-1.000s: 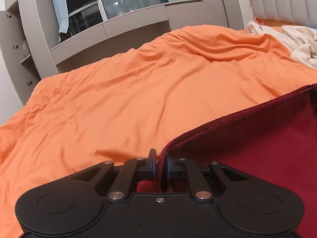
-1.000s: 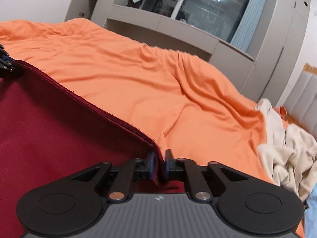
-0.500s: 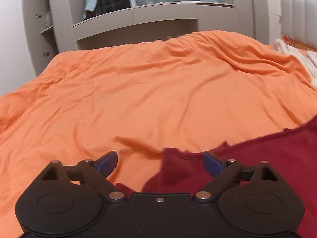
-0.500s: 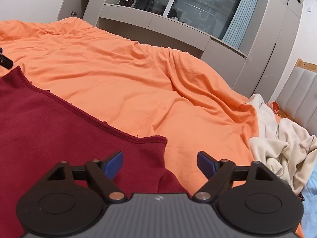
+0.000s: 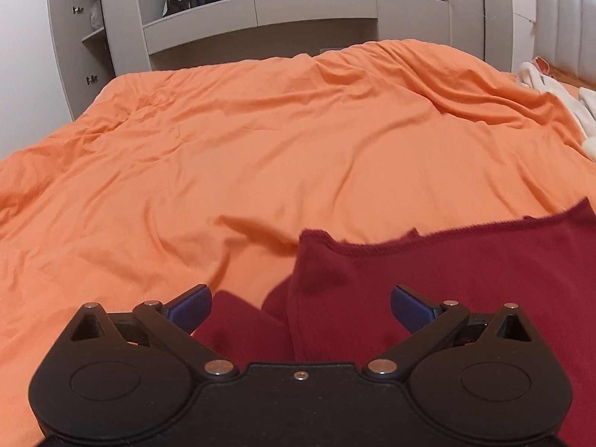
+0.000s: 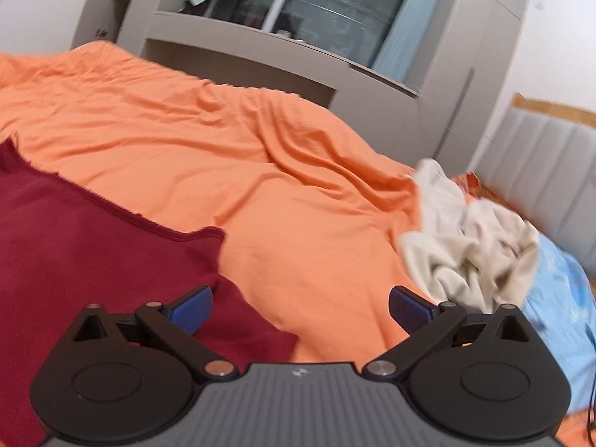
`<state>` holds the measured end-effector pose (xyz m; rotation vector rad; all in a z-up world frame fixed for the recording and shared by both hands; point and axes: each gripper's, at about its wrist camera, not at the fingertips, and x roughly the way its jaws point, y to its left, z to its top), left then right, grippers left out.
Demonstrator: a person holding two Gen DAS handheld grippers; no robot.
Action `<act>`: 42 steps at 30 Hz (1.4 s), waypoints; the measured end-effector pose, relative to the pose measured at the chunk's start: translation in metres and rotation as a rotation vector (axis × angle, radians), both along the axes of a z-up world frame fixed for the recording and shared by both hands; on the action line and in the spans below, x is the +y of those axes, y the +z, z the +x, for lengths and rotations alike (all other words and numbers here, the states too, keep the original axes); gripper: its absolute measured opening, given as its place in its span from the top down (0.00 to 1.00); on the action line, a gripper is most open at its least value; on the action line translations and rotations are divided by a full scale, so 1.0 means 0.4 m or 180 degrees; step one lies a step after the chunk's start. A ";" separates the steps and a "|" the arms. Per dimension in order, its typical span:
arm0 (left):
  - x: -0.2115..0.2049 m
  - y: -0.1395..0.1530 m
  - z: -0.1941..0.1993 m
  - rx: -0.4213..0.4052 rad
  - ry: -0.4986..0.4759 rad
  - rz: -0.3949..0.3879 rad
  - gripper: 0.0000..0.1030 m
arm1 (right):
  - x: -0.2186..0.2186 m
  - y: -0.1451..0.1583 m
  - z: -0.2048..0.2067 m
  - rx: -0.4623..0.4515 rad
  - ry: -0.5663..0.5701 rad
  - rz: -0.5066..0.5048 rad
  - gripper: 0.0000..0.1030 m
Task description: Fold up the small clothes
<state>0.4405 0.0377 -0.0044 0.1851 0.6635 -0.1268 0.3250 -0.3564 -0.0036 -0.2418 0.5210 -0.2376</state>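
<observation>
Two grippers on my rig, both with jaws opening and already spread wide, nothing pinched.

Left gripper [image 5: 300, 307]: blue pads [image 5: 190, 307] well apart. I see the red garment [image 5: 428, 279] lying flat below and between them, its hemmed corner folded over near the middle; neither pad presses on it.

Right gripper [image 6: 300, 307]: blue pads [image 6: 408, 313] equally wide. The garment [image 6: 93, 260] lies under the left-hand pad only; the orange cover [image 6: 279, 186] lies under the other. No contact that I can make out.

Garment, location: spread on the orange bed cover [image 5: 260, 149], at the near edge, between the two grippers. Its lower part is cut off by the gripper bodies and the frame edges in both views, so I cannot tell its full outline or what kind of garment it is.

Cream cloth [image 6: 473, 238]: crumpled heap on the far right, blurred; partly cut off in the left view [image 5: 581, 111].

Blue fabric [image 6: 558, 298]: right edge, partly hidden by the gripper.

Grey cabinets [image 5: 260, 22]: behind the bed, tops cropped.
</observation>
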 end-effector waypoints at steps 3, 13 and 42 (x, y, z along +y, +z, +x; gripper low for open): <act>-0.013 0.016 -0.046 -0.0071 -0.0057 -0.0040 0.01 | -0.048 0.010 -0.054 0.0087 -0.0111 0.0352 0.00; -0.040 0.029 -0.236 -0.0318 -0.0178 -0.0054 0.01 | -0.171 -0.033 -0.210 0.0229 0.0025 0.1812 0.00; 0.042 -0.032 -0.277 0.0081 0.0053 -0.0348 0.01 | -0.250 -0.042 -0.185 0.0121 0.0824 0.3894 0.00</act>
